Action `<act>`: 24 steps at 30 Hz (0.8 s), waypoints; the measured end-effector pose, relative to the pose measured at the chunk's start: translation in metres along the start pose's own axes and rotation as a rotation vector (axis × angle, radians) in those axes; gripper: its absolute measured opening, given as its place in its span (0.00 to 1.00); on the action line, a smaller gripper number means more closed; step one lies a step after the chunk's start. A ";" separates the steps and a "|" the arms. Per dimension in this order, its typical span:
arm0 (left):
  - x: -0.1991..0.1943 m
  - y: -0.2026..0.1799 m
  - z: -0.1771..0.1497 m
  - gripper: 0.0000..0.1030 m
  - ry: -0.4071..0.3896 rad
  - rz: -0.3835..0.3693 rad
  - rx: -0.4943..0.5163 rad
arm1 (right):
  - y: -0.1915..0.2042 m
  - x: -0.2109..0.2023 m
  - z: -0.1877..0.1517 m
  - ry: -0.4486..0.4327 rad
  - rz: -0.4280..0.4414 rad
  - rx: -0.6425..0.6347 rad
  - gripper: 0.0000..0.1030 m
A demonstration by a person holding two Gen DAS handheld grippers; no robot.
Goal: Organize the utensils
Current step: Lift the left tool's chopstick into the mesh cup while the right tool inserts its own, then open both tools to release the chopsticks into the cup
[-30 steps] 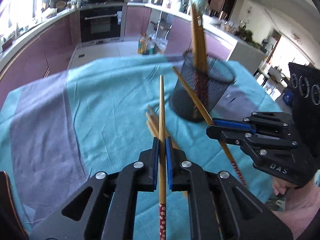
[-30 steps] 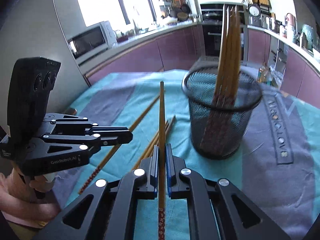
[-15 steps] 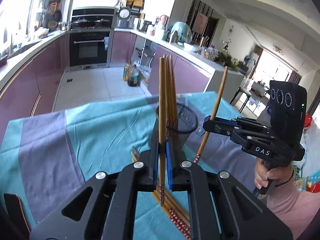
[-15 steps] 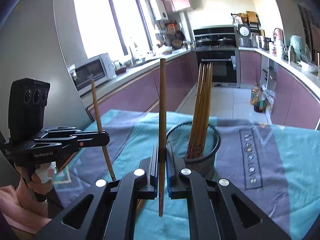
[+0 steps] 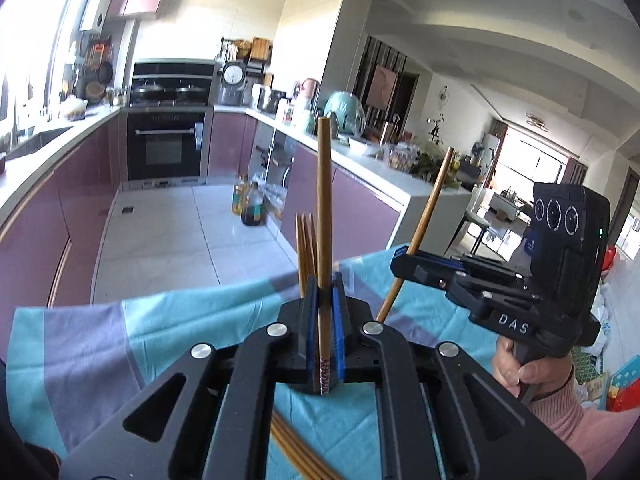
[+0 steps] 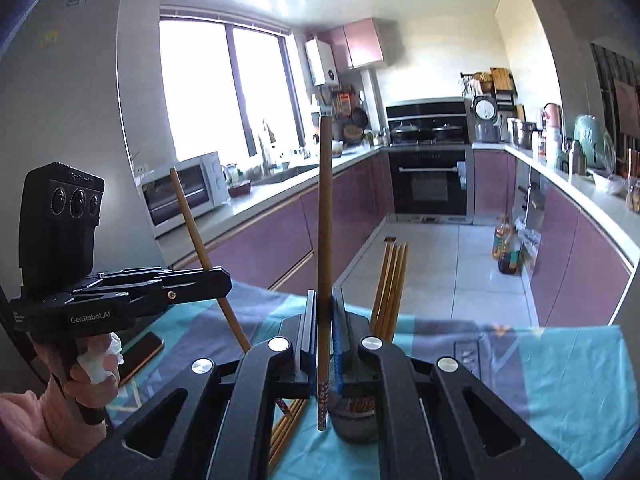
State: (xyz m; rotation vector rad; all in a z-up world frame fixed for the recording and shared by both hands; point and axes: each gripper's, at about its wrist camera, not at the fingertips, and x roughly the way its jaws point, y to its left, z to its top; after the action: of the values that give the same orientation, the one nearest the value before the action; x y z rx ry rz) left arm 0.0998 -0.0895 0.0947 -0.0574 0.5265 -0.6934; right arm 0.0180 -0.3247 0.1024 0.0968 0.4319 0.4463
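My left gripper (image 5: pixel 323 282) is shut on a wooden chopstick (image 5: pixel 323 200) that stands upright, its patterned end hanging below the pads. My right gripper (image 6: pixel 324 295) is shut on a second upright chopstick (image 6: pixel 325 220). Each shows in the other's view: the right gripper (image 5: pixel 396 261) with its tilted chopstick (image 5: pixel 426 228), the left gripper (image 6: pixel 226 280) with its chopstick (image 6: pixel 192 224). The black mesh holder (image 6: pixel 356 420) is mostly hidden behind the right gripper; several chopsticks (image 6: pixel 390 280) stand in it. Loose chopsticks (image 5: pixel 296 452) lie on the teal cloth.
The teal and grey tablecloth (image 5: pixel 160 320) covers the table, whose far edge drops to the kitchen floor. A dark phone (image 6: pixel 140 352) lies at the cloth's left side. A hand in a pink sleeve (image 5: pixel 560 408) holds the right gripper.
Both grippers have lifted well above the table, each carrying its chopstick, and tipped upward. The holder has sunk from mid-view to behind the gripper bodies.
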 end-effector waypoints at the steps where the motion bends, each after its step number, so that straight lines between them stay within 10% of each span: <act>1: 0.000 -0.002 0.005 0.07 -0.006 -0.003 0.002 | -0.001 0.000 0.002 -0.007 -0.006 -0.001 0.06; 10: 0.028 -0.011 0.024 0.07 0.008 0.051 0.017 | -0.014 0.030 0.005 0.026 -0.055 0.009 0.06; 24: 0.102 0.001 -0.014 0.07 0.267 0.060 0.052 | -0.034 0.078 -0.025 0.222 -0.071 0.044 0.06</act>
State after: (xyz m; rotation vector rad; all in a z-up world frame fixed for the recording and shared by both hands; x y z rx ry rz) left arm 0.1596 -0.1507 0.0373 0.1005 0.7626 -0.6592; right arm 0.0846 -0.3214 0.0433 0.0748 0.6611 0.3787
